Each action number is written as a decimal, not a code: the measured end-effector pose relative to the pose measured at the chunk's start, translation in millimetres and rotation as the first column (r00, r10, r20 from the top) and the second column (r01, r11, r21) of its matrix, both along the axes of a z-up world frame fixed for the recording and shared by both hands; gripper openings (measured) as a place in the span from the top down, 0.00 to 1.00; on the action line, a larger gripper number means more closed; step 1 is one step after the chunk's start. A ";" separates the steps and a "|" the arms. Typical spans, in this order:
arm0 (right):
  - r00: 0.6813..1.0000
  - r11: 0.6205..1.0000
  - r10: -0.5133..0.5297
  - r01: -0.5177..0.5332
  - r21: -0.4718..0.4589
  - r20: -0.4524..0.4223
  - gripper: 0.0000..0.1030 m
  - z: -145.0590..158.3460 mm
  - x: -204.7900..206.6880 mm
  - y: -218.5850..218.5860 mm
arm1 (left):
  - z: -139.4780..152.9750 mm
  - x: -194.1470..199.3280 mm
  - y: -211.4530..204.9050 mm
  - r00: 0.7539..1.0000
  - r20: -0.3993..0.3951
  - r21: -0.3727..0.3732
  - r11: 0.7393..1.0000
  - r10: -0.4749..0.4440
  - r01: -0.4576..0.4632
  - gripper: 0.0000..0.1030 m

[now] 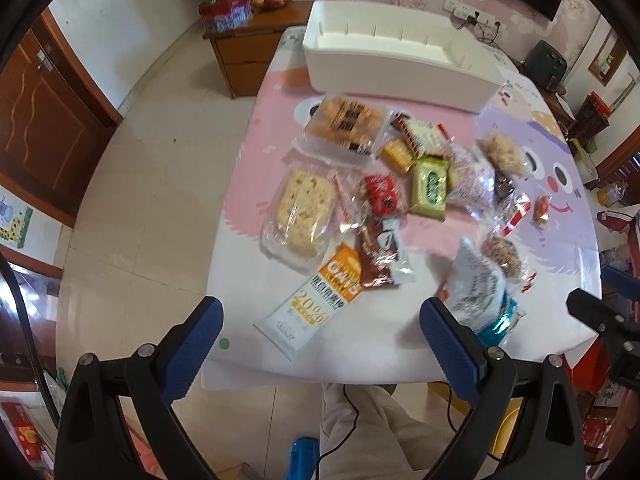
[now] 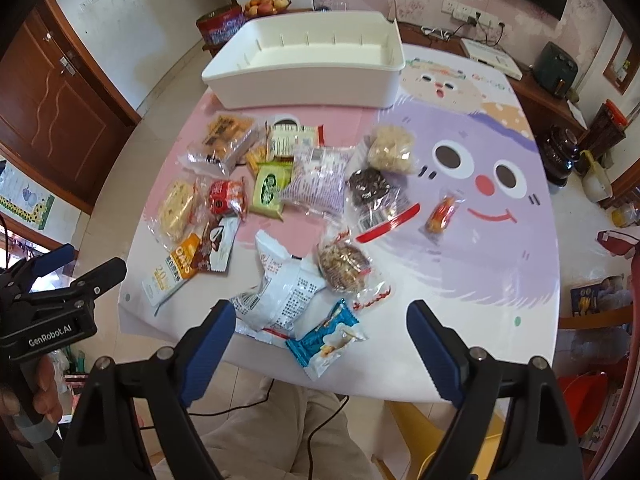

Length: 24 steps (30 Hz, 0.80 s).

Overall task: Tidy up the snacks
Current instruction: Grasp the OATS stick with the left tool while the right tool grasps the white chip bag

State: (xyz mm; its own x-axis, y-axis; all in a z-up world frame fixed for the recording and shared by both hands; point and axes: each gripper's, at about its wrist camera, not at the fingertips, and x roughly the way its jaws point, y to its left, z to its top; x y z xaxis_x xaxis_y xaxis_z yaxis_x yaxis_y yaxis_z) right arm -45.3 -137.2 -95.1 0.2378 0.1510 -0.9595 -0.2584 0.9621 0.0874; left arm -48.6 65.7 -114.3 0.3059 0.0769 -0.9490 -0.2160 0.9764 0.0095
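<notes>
Both grippers point steeply down over the table edge, nothing held. Left gripper (image 1: pixel 322 330): blue-padded fingers wide apart, empty; the white-and-orange oat bar wrapper (image 1: pixel 310 306) lies on the table below the gap. Right gripper (image 2: pixel 322 334): fingers wide, last two readings nearly level so no clear closing now, nothing between the pads; the blue-and-white crinkled snack packet (image 2: pixel 326 340) lies on the table below the gap, not touched.

Snacks sit in a loose pile mid-table on the pink and purple cartoon-face tablecloth (image 2: pixel 500 248). The white rectangular plastic bin (image 2: pixel 308 66) with slotted inner walls stands behind them at the far end, with no snacks in it.

Readable text:
- Oat bar wrapper: "OATS" on the orange band, "20%" in yellow below; the Chinese line is too blurred to read.
- Black housing of the left gripper, seen from the right wrist: "GenRobot.AI".
- White crumpled bag with dark dot print (image 2: pixel 286 292): small print, illegible.
- Green square wafer packet (image 1: pixel 430 188): oval logo, text unreadable.
- Red round-logo packet (image 2: pixel 226 198): lettering smeared.

Hard to make out:
- Left wrist view is motion-blurred, so most labels are lost.
- Clear bag of pale puffed-rice cake (image 1: pixel 300 212): no label visible.
- Clear-wrapped dark chocolate cake (image 2: pixel 368 188): barcode visible, digits unreadable.
- Brown-and-white packet (image 2: pixel 216 246) partly overlaps the oat bar.
- Person's beige trousers (image 2: pixel 280 432) fill the bottom, cut off by the frame.
</notes>
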 end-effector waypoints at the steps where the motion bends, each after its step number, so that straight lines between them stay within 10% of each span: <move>1: 1.000 1.000 0.001 -0.001 0.002 -0.008 0.15 -3.0 1.1 0.6 | -4.7 -0.5 2.9 1.000 -0.008 -0.001 1.000 -0.005 0.005 0.04; 24: 0.966 0.999 0.003 0.006 0.034 -0.259 0.15 -100.9 36.7 27.3 | -121.7 26.0 6.2 0.972 -0.176 0.032 0.986 -0.158 0.166 0.06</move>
State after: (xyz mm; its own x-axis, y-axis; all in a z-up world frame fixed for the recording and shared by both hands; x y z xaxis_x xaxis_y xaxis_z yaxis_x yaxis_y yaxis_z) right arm -8.6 -109.9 -195.9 -0.0181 0.1850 -0.9826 -0.2215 0.9576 0.1843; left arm -22.6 71.8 -236.0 0.1501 0.0845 -0.9851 -0.0464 0.9958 0.0783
